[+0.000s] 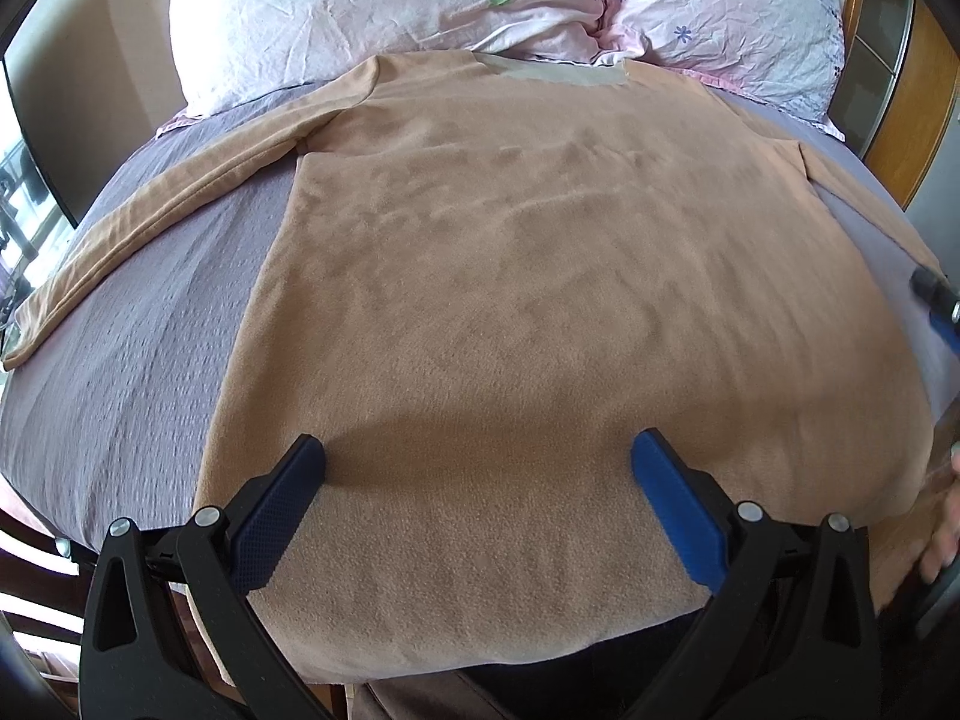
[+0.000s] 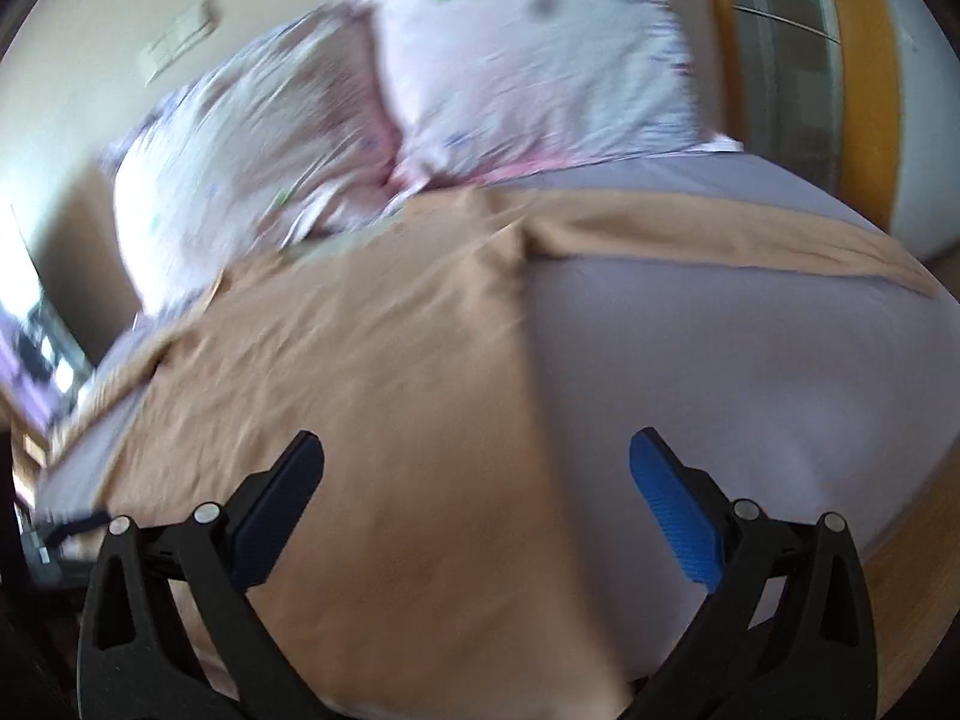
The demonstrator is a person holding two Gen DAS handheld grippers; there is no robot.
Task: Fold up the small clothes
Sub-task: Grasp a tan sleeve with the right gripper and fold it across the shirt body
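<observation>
Left wrist view: one tan long-sleeved fleece top point(image 1: 540, 276) lies flat on the lilac bedsheet point(image 1: 150, 312), two floral pillows point(image 1: 372, 6) beyond its collar. Both grippers, left point(image 1: 477, 462) and right point(image 2: 477, 462), gape empty above the top.

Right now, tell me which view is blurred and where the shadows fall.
Left wrist view: sharp in the middle; the left hand-held gripper, open, casts a dark shadow on the tan shirt; straight edges bow from the fisheye. Right wrist view: motion blur smears the pillows.
</observation>
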